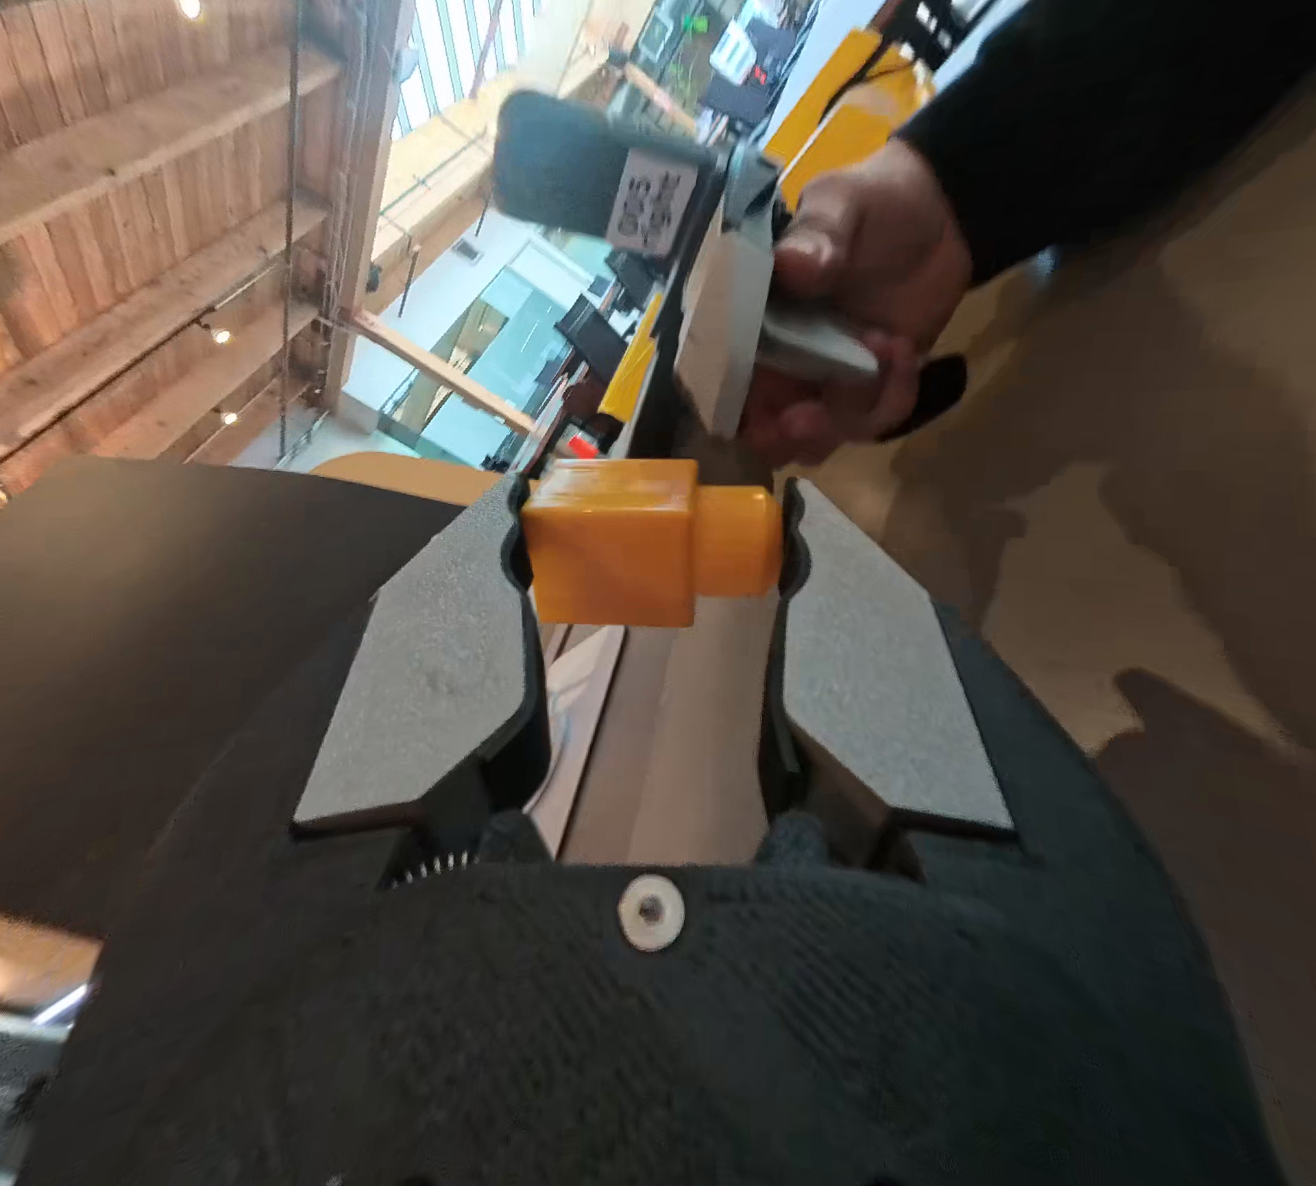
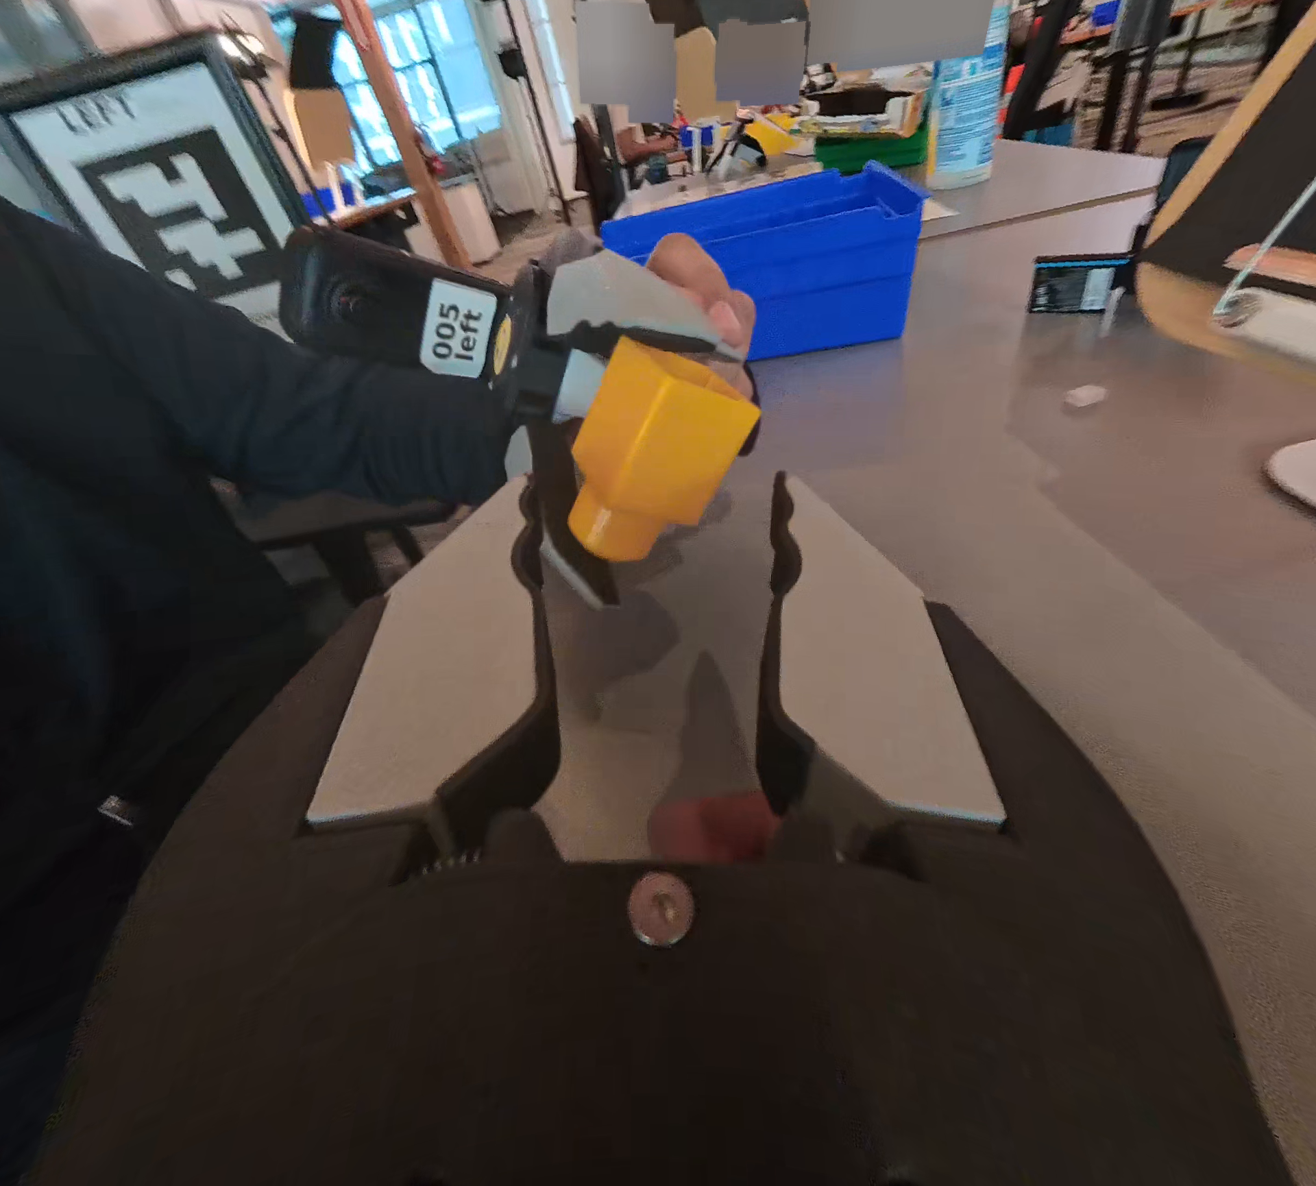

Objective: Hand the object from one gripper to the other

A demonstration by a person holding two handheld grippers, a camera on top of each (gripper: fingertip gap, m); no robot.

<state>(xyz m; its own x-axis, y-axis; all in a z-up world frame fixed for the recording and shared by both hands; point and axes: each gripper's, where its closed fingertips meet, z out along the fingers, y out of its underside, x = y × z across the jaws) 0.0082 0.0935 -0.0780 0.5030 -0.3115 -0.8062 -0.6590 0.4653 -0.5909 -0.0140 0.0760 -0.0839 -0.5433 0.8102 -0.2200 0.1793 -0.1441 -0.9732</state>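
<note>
Here the left gripper (image 1: 655,539) clamps the orange block (image 1: 644,543) end to end, offering its narrow neck, while the right gripper (image 2: 648,539) waits near, parted and empty.

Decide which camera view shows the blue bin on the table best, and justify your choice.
The right wrist view: the blue bin sits whole and unobstructed on the grey table, behind the yellow object. The left wrist view shows no bin at all.

Block (image 1: 644,543) between left gripper (image 1: 655,543) fingers
</note>
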